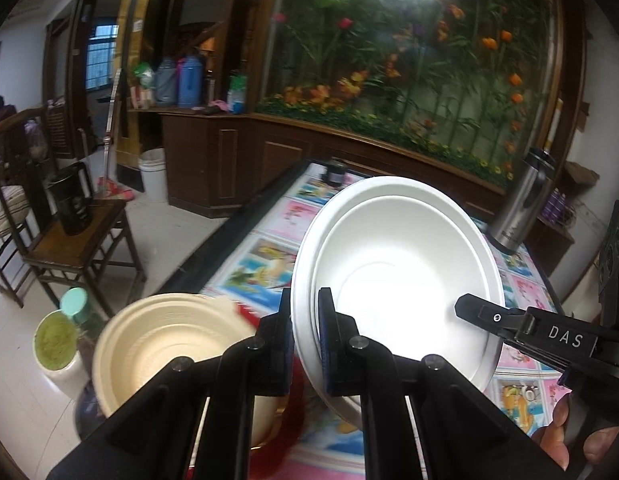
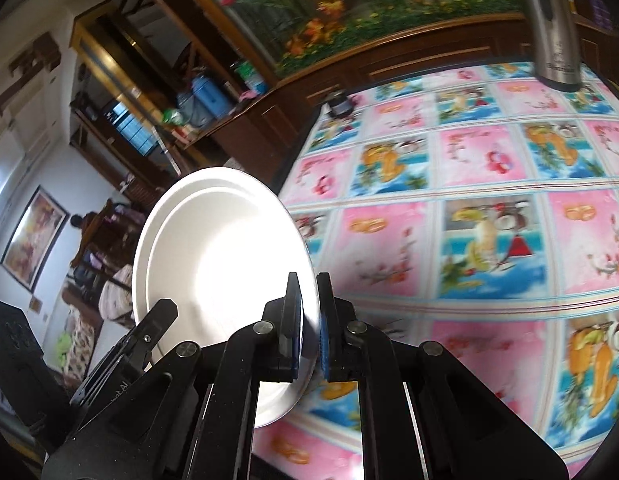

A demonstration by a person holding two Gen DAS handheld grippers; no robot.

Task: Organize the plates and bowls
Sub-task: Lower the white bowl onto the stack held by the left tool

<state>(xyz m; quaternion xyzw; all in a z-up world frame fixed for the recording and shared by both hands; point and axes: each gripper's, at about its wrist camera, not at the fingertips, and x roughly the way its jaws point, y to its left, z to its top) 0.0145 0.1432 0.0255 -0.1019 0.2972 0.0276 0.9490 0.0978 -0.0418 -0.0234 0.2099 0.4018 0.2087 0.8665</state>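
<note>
Clutter sits all along my left side: a stack of cream bowls [image 1: 165, 344] just beside the left gripper [image 1: 305, 344], with something red under it that I cannot make out, and below those a jar with a green top [image 1: 55, 340] and a bottle with a teal cap [image 1: 74, 302]. I hold the white bowl [image 1: 401, 276] tilted above the table [image 2: 469, 208], whose cloth shows pink and blue squares of fruit and flowers. My left gripper pinches the bowl's near rim, jaws pressed tight on it, and the right gripper [image 2: 309, 332] pinches the opposite rim the same way; each shows at the edge of the other's view. A steel flask [image 1: 525, 200] stands on the far right of the table, touching nothing, and a small dark jar [image 1: 335, 172] sits at the far corner. Beyond the table runs a wooden cabinet [image 1: 229, 156] with blue flasks [image 1: 189, 80] on top, beside a big glass tank of orange flowers [image 1: 409, 64]. A chair [image 1: 69, 248] on the floor bears a black can. The right gripper's arm reads "DAS"; the flask's print is too blurred to read.
</note>
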